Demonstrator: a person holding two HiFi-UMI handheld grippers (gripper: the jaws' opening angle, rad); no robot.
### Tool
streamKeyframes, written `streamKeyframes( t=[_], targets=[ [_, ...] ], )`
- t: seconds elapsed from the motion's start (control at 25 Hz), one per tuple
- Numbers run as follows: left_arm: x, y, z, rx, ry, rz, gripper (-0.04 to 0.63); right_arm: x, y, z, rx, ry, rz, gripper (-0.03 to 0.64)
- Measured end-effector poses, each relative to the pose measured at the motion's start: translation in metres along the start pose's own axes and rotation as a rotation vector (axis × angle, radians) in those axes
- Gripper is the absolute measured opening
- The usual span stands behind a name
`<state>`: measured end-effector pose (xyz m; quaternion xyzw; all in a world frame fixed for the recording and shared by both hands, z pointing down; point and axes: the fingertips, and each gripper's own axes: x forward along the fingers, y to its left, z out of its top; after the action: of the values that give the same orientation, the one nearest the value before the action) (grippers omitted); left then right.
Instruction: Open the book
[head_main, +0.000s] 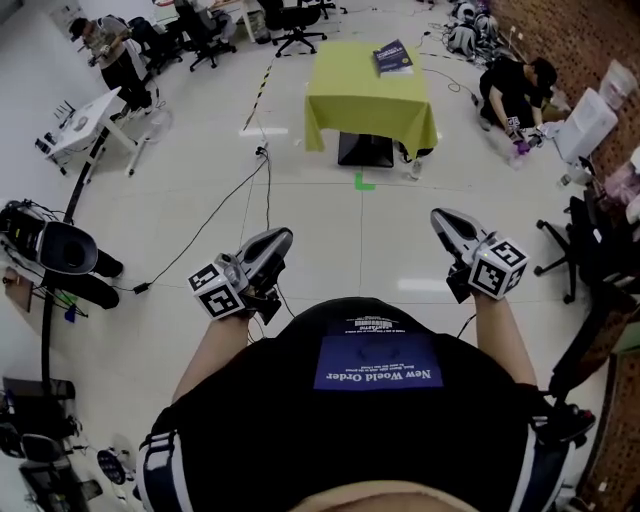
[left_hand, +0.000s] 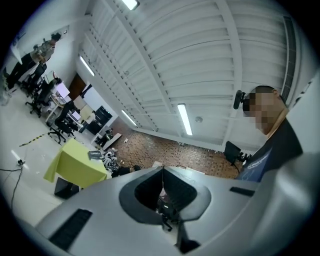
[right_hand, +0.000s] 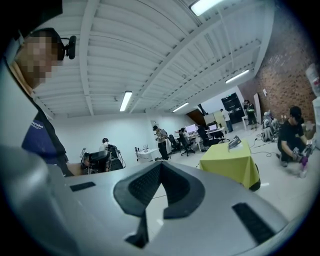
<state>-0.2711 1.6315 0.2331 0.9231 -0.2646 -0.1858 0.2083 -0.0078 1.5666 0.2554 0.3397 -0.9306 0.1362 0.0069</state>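
Observation:
A dark blue book (head_main: 393, 56) lies shut near the far edge of a table draped in a yellow-green cloth (head_main: 368, 100), well ahead across the white floor. My left gripper (head_main: 281, 238) and right gripper (head_main: 443, 217) are held close in front of my body, both shut with nothing between the jaws. In the left gripper view the jaws (left_hand: 162, 169) meet at their tips, and the table (left_hand: 75, 167) with the book (left_hand: 94, 155) is far off at the left. The right gripper view has the shut jaws (right_hand: 160, 165), with the table (right_hand: 231, 162) and the book (right_hand: 234, 143) at the right.
A person crouches on the floor (head_main: 515, 88) right of the table by a brick wall. Office chairs (head_main: 295, 25) stand beyond it, and a white desk (head_main: 85, 120) is at the left. A cable (head_main: 235, 215) runs over the floor, and a black box (head_main: 365, 150) sits under the table.

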Motion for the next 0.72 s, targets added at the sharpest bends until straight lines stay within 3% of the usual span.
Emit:
streamKeyframes(
  t=[0.2,0.4,0.48,0.6,0.72],
  targets=[
    [0.115,0.104,0.029,-0.029,0.025,-0.037,0.006,0.066,-0.128,0.025,0.029,0.026,-0.043,-0.012],
    [0.148,0.202,0.022,-0.023,0.048,-0.094,0.006,0.14,-0.186,0.016,-0.003,0.015,-0.076,-0.012],
    [0.158,0.273,0.067,-0.021,0.054,-0.122,0.006,0.214,-0.208,0.044,-0.023,0.005,-0.104,-0.012],
    [0.185,0.398,0.166,-0.012,0.071,-0.154,0.006,0.349,-0.249,0.105,-0.027,-0.005,-0.142,-0.012],
    [0.208,0.499,0.232,0.013,0.098,-0.179,0.006,0.451,-0.288,0.144,-0.034,-0.014,-0.175,-0.012]
  ],
)
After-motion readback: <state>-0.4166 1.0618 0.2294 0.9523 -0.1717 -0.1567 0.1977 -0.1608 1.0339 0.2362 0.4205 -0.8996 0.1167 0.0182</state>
